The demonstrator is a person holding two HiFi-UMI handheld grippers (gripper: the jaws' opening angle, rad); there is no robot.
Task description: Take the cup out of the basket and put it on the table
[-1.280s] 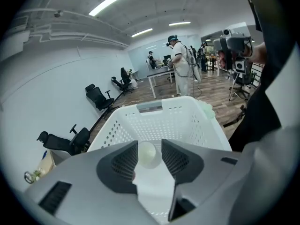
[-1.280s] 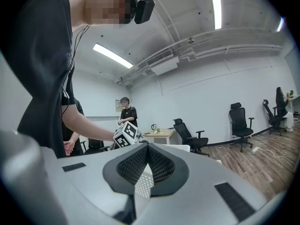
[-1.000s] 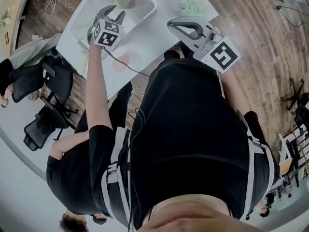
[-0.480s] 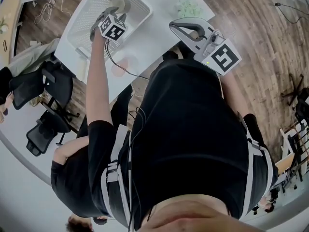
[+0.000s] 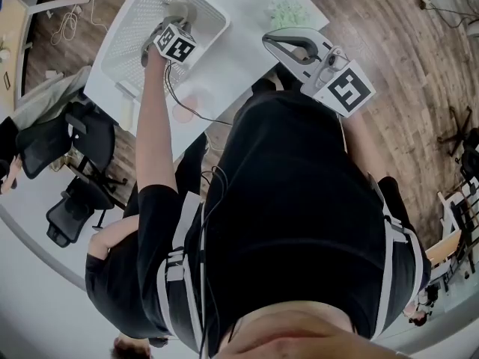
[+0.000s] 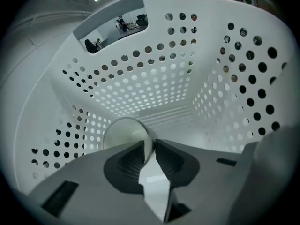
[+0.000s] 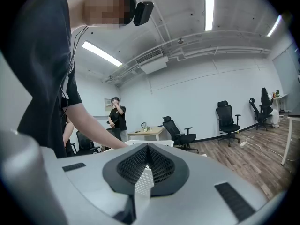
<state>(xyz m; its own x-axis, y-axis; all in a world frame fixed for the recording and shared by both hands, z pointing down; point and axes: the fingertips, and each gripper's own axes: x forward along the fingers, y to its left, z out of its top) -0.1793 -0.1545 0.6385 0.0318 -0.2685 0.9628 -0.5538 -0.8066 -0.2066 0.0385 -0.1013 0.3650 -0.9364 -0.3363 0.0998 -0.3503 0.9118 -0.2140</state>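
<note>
Left gripper [image 6: 151,145]: points steeply down into the basket. Its jaws have just been closing and now pinch the cup's wall, one jaw inside the mouth and the other outside.
Cup [image 6: 124,134]: pale, on the basket floor directly under the left gripper, with its mouth facing up at it. The right side of its rim sits between that gripper's pads.
Basket [image 6: 154,86]: white plastic with round holes in its walls, surrounding the left gripper on every side. A handle slot is cut in the wall ahead of it.
Right gripper [image 7: 146,149]: held about level, jaws together with nothing between them. It is well apart from the basket, close to the person's body.
Table [image 5: 251,2]: white. It carries the basket and lies under the right gripper's tips.
Green lump [image 5: 288,10]: pale, on the table just beyond the right gripper's tips.
Pink disc [image 5: 185,105]: on the table behind the left gripper, outside the basket.
Cable [image 5: 196,105]: runs back from the left gripper past the disc.
</note>
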